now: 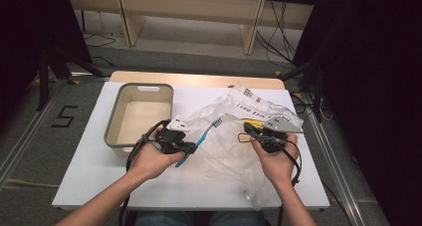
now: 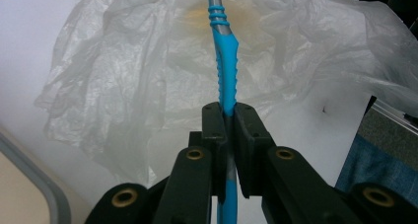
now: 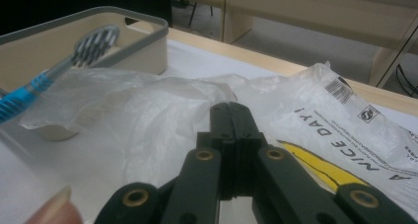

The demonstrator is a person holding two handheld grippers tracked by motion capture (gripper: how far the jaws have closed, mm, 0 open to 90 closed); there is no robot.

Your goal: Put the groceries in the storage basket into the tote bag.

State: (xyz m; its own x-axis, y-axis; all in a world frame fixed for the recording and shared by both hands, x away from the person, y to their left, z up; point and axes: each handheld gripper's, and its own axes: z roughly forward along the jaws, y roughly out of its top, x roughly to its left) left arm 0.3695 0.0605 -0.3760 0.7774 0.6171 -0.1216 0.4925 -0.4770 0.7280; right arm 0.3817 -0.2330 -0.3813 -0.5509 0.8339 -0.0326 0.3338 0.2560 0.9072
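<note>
High view first: the left gripper (image 1: 185, 147), just left of the frame's centre, is clamped on the handle of a blue and grey plastic toothbrush (image 1: 203, 136), whose bristled head rises toward the upper right over a crumpled, translucent white plastic bag (image 1: 234, 136) spread across the white table (image 1: 89, 176). Right of centre, the right gripper (image 1: 251, 131) sits at the bag's printed edge with its jaws together; whether a fold of the film is pinched between them I cannot tell. An empty beige plastic bin with a grey rim (image 1: 113, 114) stands in the upper left part of the table, just beside the left hand.

Judging by this layout, the toothbrush is out of the bag and in transit, so the step in hand looks like carrying it to the bin. The next move would call for swinging the left gripper toward the frame's left, over the grey rim, lowering, and only then parting the jaws, while the right gripper steadies the bag.

Left gripper view gives what the overhead cannot: both pads squeezing the ribbed blue grip low on the handle, with the shaft running straight up the frame. Right gripper view adds the bristles in its upper left against the bin wall, plus the bag's barcode, yellow print and "NICE DAY" lettering at right.
</note>
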